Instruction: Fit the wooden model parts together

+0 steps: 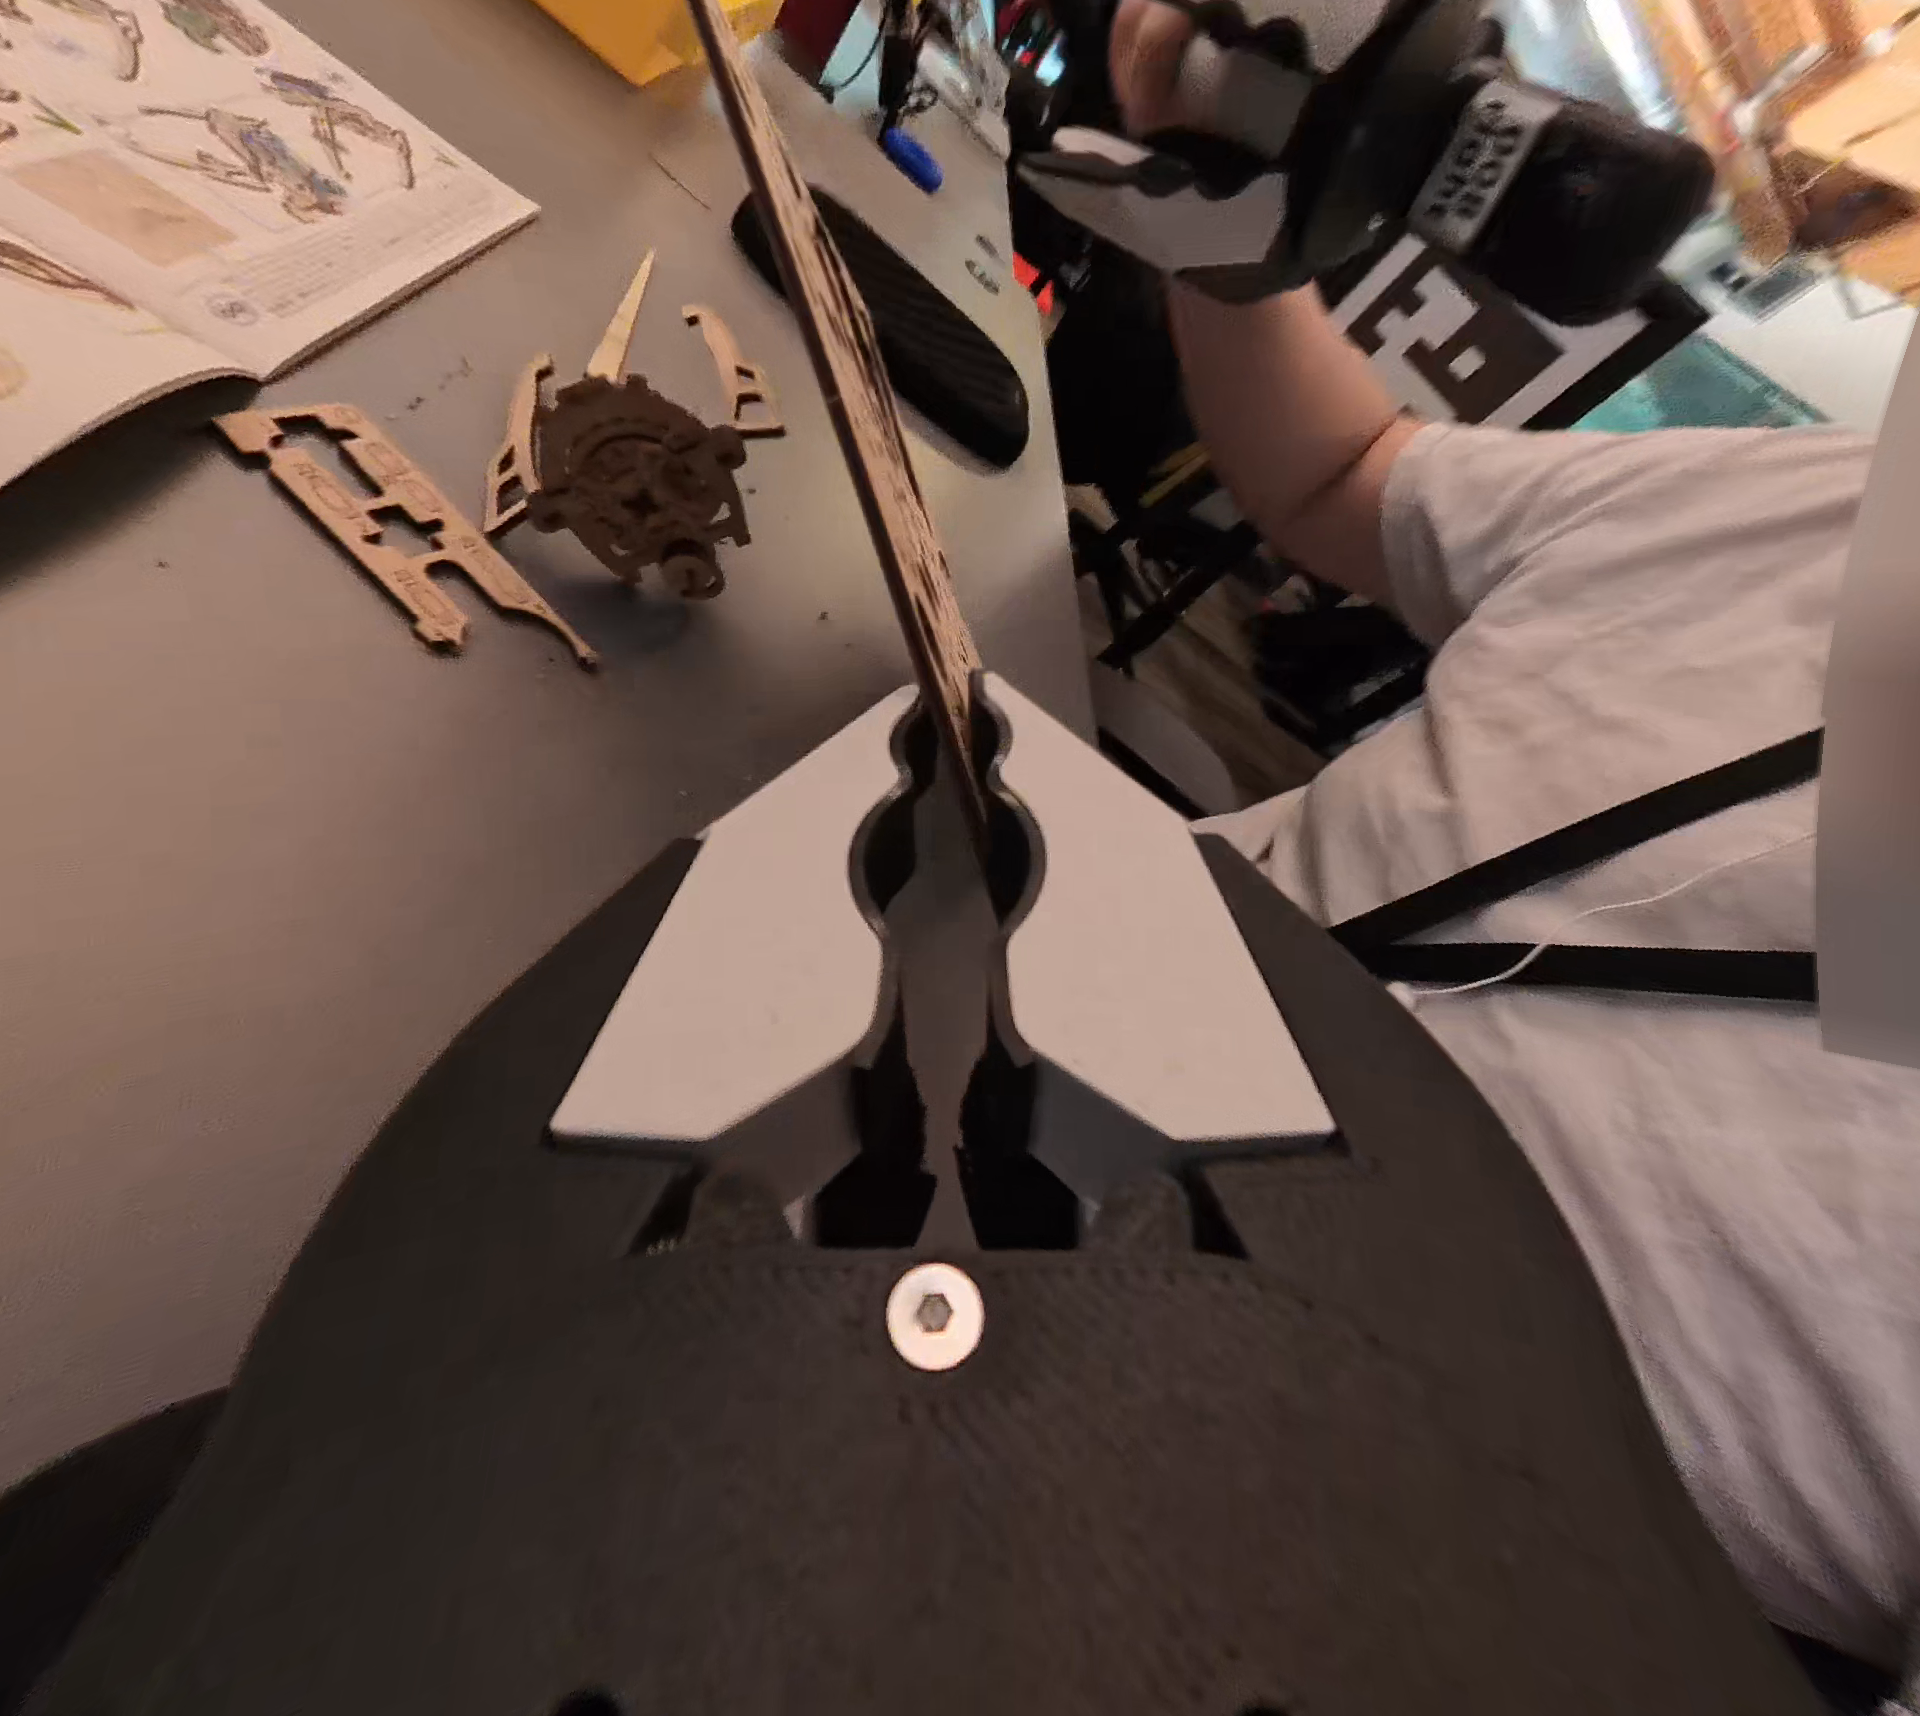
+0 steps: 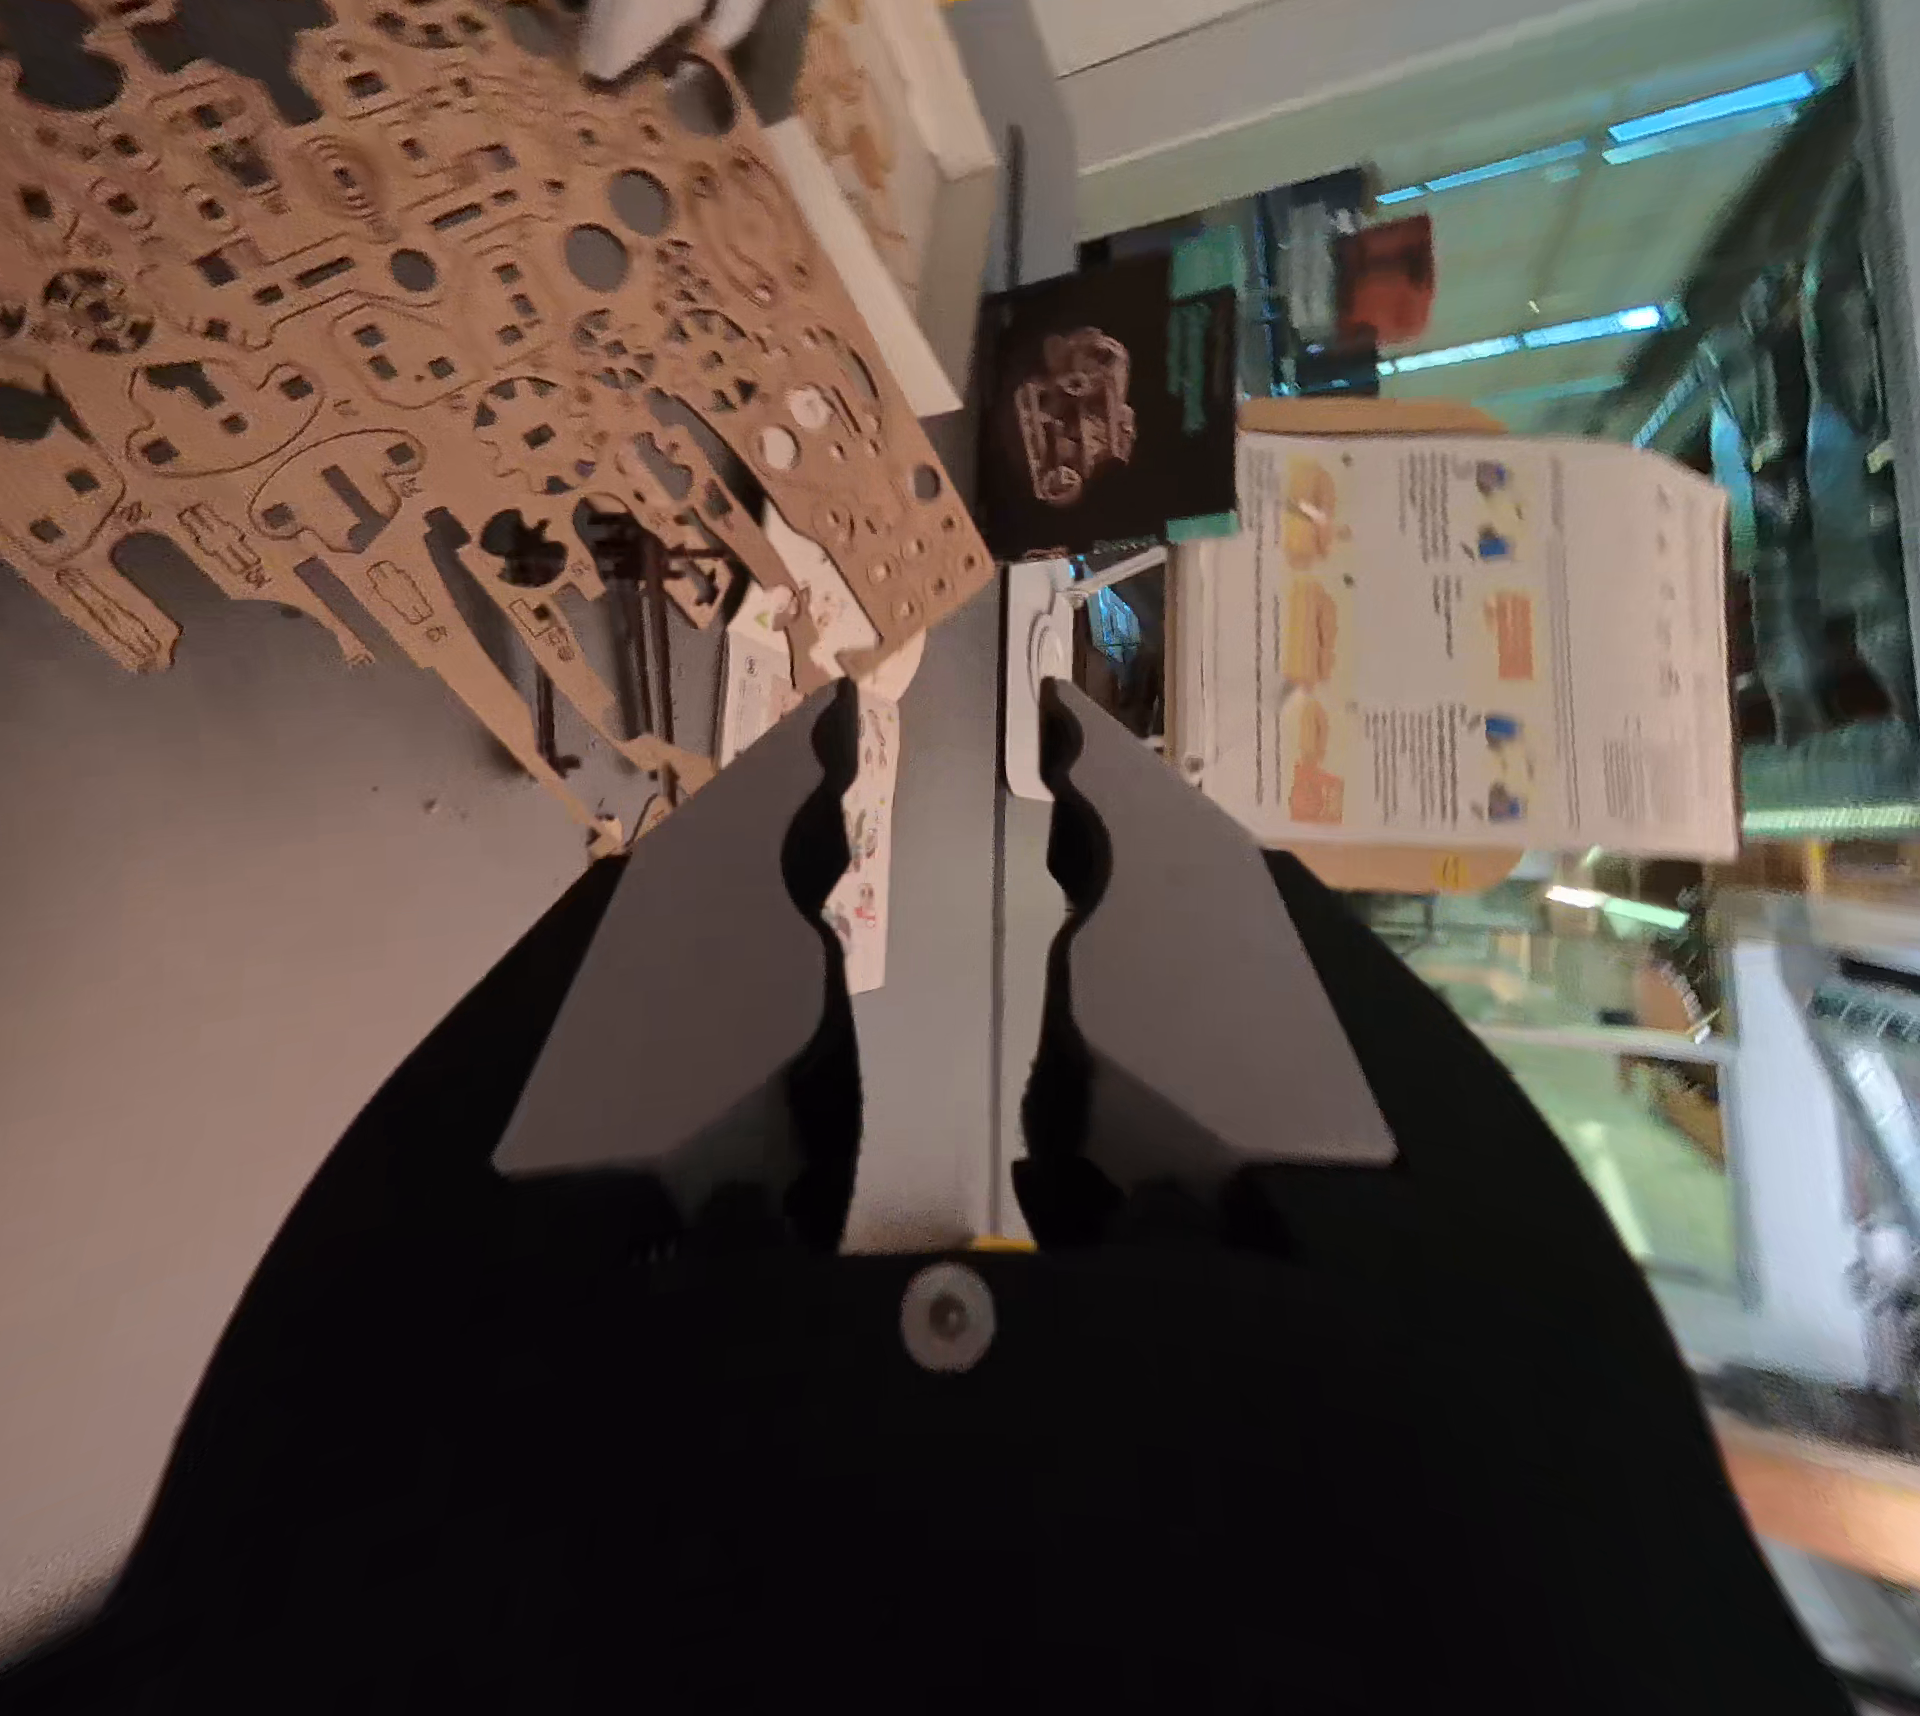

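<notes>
Left gripper (image 1: 951, 731) pinches the wooden parts sheet (image 1: 831, 336) tight. Right gripper (image 2: 951, 700) is wide open w/ nothing in it. Half-built model (image 1: 634, 482) on table (image 1: 208, 835); lots left to fit.

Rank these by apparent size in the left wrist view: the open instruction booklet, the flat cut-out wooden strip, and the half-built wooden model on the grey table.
1. Open instruction booklet, clearly largest, though cropped by the frame edge.
2. Flat cut-out wooden strip.
3. Half-built wooden model.
The last two look close in size, so that order is unsure.
</notes>
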Demonstrator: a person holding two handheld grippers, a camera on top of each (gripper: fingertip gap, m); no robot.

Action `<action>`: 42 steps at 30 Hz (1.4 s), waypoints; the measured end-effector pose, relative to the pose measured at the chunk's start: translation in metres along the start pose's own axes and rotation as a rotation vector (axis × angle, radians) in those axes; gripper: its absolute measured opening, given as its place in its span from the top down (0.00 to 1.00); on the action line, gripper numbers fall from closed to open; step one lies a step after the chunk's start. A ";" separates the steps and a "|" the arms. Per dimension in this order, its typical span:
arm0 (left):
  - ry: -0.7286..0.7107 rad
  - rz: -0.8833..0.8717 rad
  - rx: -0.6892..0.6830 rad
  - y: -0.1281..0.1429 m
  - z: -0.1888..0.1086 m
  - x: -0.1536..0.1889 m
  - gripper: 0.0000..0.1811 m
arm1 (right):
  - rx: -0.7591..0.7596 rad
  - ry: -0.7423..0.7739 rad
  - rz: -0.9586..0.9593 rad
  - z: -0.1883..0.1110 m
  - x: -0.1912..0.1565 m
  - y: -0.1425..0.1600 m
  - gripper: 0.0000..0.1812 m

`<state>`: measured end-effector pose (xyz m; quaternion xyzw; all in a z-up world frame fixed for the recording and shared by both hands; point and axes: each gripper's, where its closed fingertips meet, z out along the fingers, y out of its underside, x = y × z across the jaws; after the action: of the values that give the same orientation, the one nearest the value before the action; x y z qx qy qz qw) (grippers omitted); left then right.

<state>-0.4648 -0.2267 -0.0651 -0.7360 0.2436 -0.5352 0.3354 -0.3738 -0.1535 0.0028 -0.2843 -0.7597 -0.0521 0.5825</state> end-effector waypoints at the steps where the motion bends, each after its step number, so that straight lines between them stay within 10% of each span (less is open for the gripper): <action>1: 0.009 -0.004 0.030 -0.002 -0.003 0.003 0.99 | 0.018 0.037 0.082 -0.005 0.005 0.004 0.81; 7: -0.040 -0.014 0.230 -0.018 -0.025 0.009 1.00 | 0.261 0.063 0.881 -0.013 -0.006 0.005 0.70; 19: -0.003 -0.016 0.398 -0.028 -0.019 0.027 1.00 | 0.528 -0.360 1.651 0.017 -0.066 -0.033 0.67; 24: 0.003 0.043 0.338 -0.035 0.001 0.028 1.00 | 0.741 -0.495 1.694 0.004 -0.053 -0.039 0.99; 33: 0.002 0.134 0.057 -0.041 0.016 0.002 0.85 | 0.505 -0.749 1.685 0.023 -0.030 -0.018 1.00; 42: 0.056 0.012 0.032 -0.045 0.015 -0.024 1.00 | 0.468 -0.836 1.628 0.056 -0.002 -0.012 0.99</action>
<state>-0.4583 -0.1765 -0.0490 -0.7138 0.2489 -0.5574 0.3433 -0.4275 -0.1412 -0.0134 -0.5989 -0.4662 0.6306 0.1623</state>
